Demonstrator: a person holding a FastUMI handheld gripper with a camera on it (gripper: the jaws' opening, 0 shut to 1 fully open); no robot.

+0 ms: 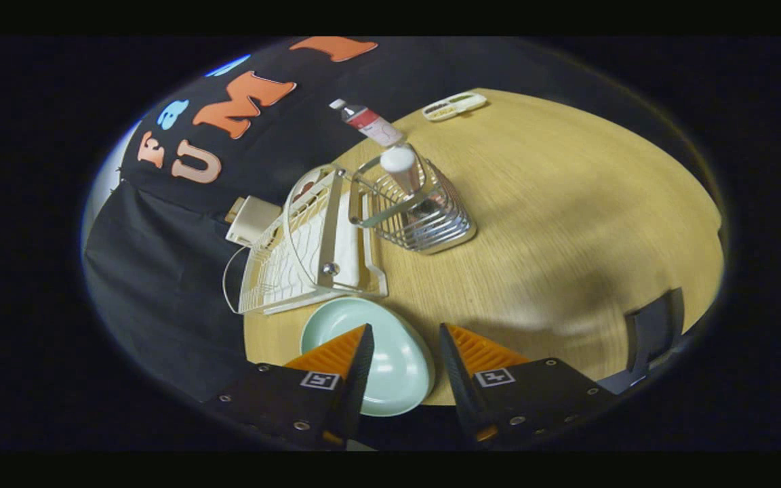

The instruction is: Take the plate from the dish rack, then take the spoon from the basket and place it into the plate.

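the gripper (404,339) hangs over the wooden table (567,224) with its two orange-faced fingers (478,352) spread apart and nothing pressed between them. the pale green plate (390,366) lies flat on the table, showing in the gap between the fingers and partly under the left one, near the table's edge. just ahead of the fingers, touching or nearly touching the plate's far rim, stands the cream dish rack (309,251). beside the rack, farther ahead, sits the wire basket (424,210), with the white-handled spoon (401,166) standing upright in it. beyond the basket a bottle (370,122) with a red label stands by the cloth wall, and well beyond, a small white tray (455,106) rests on the table.
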